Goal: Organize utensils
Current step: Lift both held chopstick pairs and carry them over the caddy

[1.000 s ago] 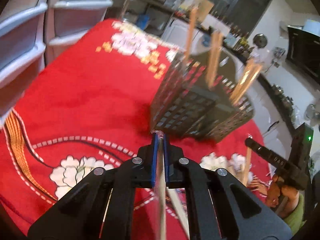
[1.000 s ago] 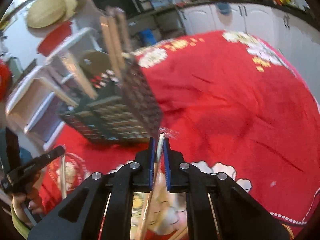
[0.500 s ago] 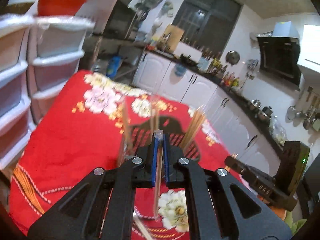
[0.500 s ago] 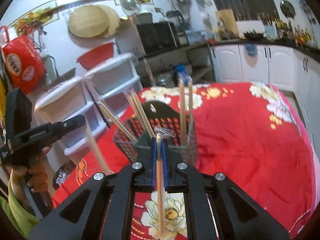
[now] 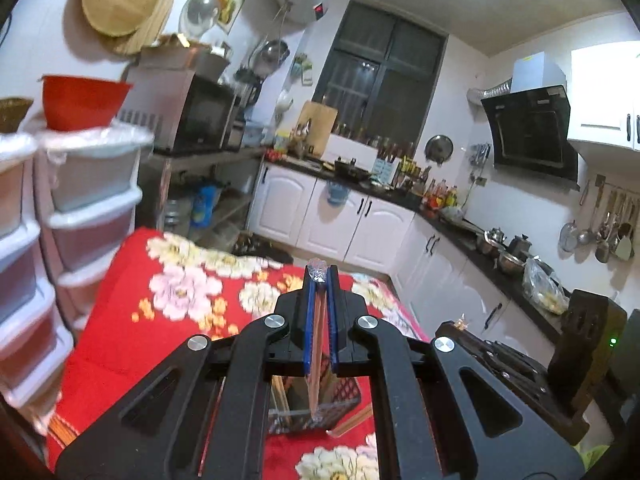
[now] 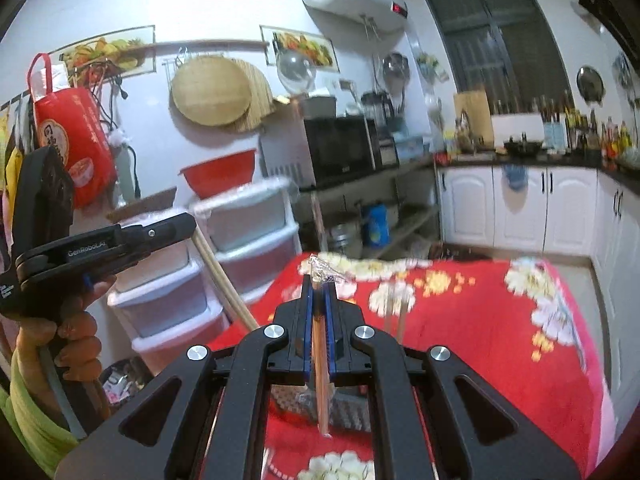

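two hand-held grippers, left and right, each clamping plastic-wrapped wooden chopsticks

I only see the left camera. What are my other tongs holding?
Observer: The right tongs are shut on wrapped chopsticks, which hang down in front of the basket.
Operator: Who's holding my left tongs?
Observer: A hand with a green sleeve grips the handle of the left tongs; slanting chopsticks stick out below them.
Operator: Anything red on the wall?
Observer: A red bag hangs there, far left.
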